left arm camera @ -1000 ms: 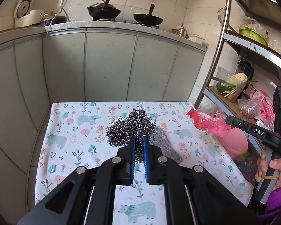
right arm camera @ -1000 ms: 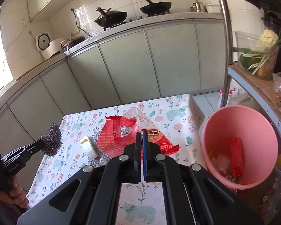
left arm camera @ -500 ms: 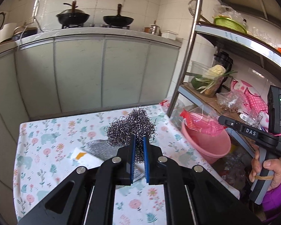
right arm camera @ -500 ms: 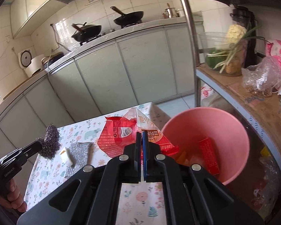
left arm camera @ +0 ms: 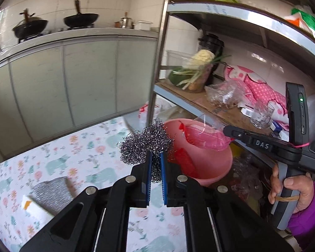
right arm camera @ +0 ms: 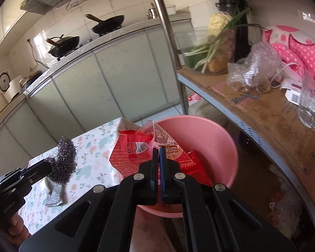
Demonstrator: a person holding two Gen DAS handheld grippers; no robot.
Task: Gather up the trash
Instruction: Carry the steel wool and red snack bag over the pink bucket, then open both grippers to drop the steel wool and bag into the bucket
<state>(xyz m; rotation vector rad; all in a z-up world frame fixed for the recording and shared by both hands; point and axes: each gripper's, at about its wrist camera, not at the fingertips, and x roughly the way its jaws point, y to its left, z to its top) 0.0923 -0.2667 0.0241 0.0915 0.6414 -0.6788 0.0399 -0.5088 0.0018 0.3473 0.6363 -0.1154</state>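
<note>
My left gripper (left arm camera: 155,157) is shut on a grey steel wool scrubber (left arm camera: 145,145), held above the table's right edge, just left of the pink basin (left arm camera: 210,163). From the right wrist the same steel wool scrubber (right arm camera: 64,161) hangs at the left. My right gripper (right arm camera: 158,151) is shut on a red snack wrapper (right arm camera: 134,153), which hangs over the pink basin (right arm camera: 216,142). Red wrappers lie inside the basin. In the left wrist view the right gripper (left arm camera: 226,130) holds the red snack wrapper (left arm camera: 203,136) above the basin.
A table with a floral cloth (left arm camera: 84,153) carries a grey scouring cloth (left arm camera: 52,193) and a white scrap (left arm camera: 29,205). A metal shelf rack (right arm camera: 262,113) at the right holds vegetables, bags and a glass (right arm camera: 313,105). Its steel post (left arm camera: 157,63) stands behind the basin. Kitchen cabinets run along the back.
Both grippers have swung right, from over the table toward the basin. The wrapper now hangs above the basin and the steel wool has reached the table's right edge. Both grips are unchanged.
</note>
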